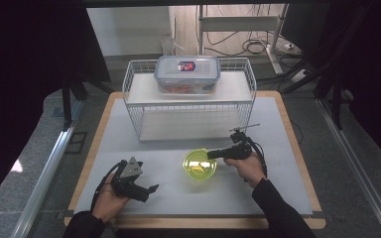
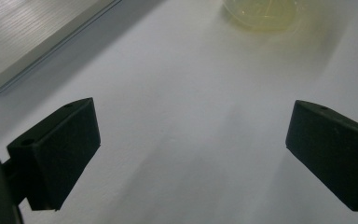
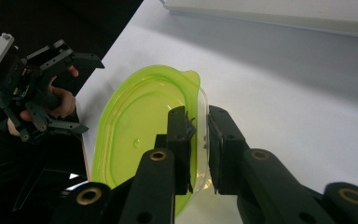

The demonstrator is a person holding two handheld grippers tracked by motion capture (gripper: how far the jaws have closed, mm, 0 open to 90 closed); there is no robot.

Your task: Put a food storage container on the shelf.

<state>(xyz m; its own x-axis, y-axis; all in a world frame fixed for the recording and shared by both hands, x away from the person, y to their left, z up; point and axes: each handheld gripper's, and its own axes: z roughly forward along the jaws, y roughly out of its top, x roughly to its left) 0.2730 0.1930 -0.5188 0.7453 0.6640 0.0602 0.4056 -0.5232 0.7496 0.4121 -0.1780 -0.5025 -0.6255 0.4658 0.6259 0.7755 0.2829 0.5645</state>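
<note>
Lime-green translucent plastic is what the right gripper [image 3: 198, 140] is pinching: its jaws are clamped on the thin rim of a small bowl [image 1: 199, 165], one jaw inside the wall and one outside. The bowl sits on the white mat of the worktop [image 1: 287, 198], roughly midway between the near edge and the wire rack [image 1: 188, 106] that stands toward the far edge. A lidded clear food box [image 1: 187, 74] rests on the rack's top shelf.

The left gripper [image 1: 144, 188] hangs near the worktop's near-left corner, jaws spread wide and holding nothing, well apart from the bowl.

The risk lies in that rim grip (a narrow bite on slick, flexible plastic). If the bowl is lifted from one side like this, it would likely tilt about the jaws and could slip free or twist, and the thin wall may buckle under a hard squeeze. Swinging it toward the rack could also knock the rim against the wire frame.
</note>
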